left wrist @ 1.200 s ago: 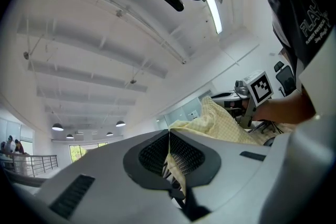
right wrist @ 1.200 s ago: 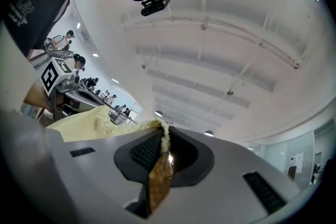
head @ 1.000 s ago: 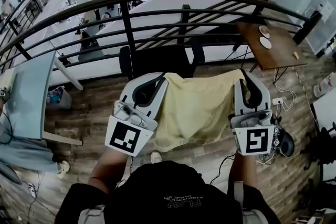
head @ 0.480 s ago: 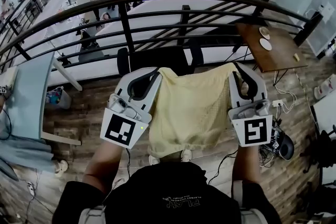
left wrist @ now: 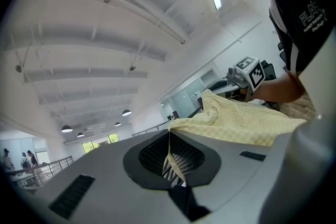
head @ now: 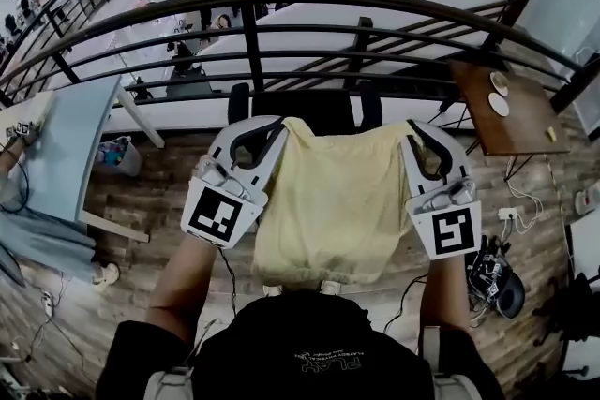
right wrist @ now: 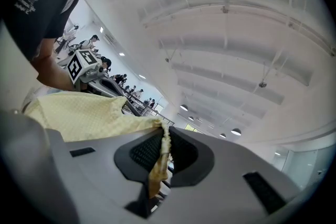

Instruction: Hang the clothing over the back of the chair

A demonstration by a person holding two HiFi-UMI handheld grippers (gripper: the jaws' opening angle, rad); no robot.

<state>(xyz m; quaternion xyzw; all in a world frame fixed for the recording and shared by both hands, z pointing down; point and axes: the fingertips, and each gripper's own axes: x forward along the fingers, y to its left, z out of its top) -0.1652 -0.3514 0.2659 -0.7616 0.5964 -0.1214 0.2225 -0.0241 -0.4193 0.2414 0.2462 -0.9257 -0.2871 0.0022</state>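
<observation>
A pale yellow garment (head: pixel 330 197) hangs spread between my two grippers in the head view. My left gripper (head: pixel 279 123) is shut on its upper left corner, and my right gripper (head: pixel 412 126) is shut on its upper right corner. In the left gripper view the yellow cloth (left wrist: pixel 231 119) runs from between the jaws off to the right. In the right gripper view the cloth (right wrist: pixel 89 113) is pinched between the pads and trails left. A black chair (head: pixel 309 108) stands just beyond the garment's top edge, its back facing me, partly hidden by the cloth.
A dark curved railing (head: pixel 281 9) runs behind the chair, with a lower floor and people beyond it. A brown table (head: pixel 502 103) stands at the right, a pale desk (head: pixel 66 145) at the left. Cables and a dark object (head: pixel 497 281) lie on the wooden floor at right.
Both grippers carried the garment forward toward the chair, and the chair's back now sits right at the cloth's top edge. The garment hangs flatter and wider than before.
</observation>
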